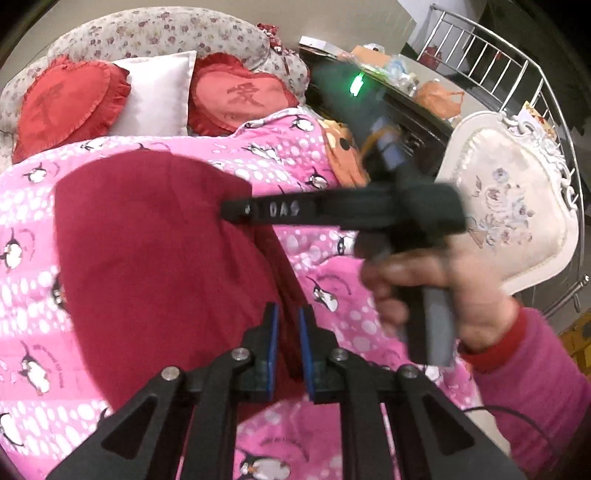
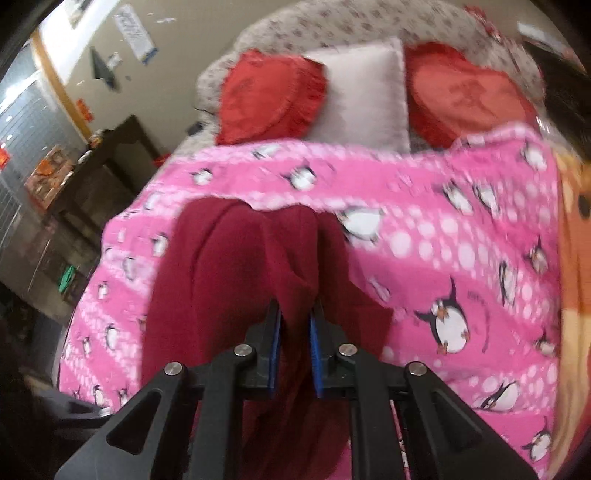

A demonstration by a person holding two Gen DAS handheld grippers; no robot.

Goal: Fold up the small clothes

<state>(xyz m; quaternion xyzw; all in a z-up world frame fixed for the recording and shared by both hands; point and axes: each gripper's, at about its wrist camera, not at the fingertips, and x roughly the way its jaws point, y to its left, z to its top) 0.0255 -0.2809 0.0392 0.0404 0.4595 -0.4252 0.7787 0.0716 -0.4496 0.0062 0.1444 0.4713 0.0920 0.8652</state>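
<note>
A dark red garment [image 1: 155, 251] lies on a pink penguin-print blanket [image 1: 266, 151] on a bed. My left gripper [image 1: 288, 314] is shut on a fold of the garment's near edge. My right gripper [image 1: 227, 213], held in a hand, reaches in from the right, and its tip is on the garment's right edge. In the right wrist view the right gripper [image 2: 295, 314] is shut on a bunched ridge of the same red garment [image 2: 221, 266], which hangs and drapes down toward the camera over the pink blanket [image 2: 443, 229].
Two red heart cushions [image 1: 66, 103] and a white pillow [image 1: 159, 96] lean on the floral headboard [image 1: 155, 33]. A white ornate chair [image 1: 509, 206] and a metal railing [image 1: 517, 66] stand to the right. A cluttered dark table [image 1: 388, 96] sits behind. A dark side table [image 2: 107, 162] stands left of the bed.
</note>
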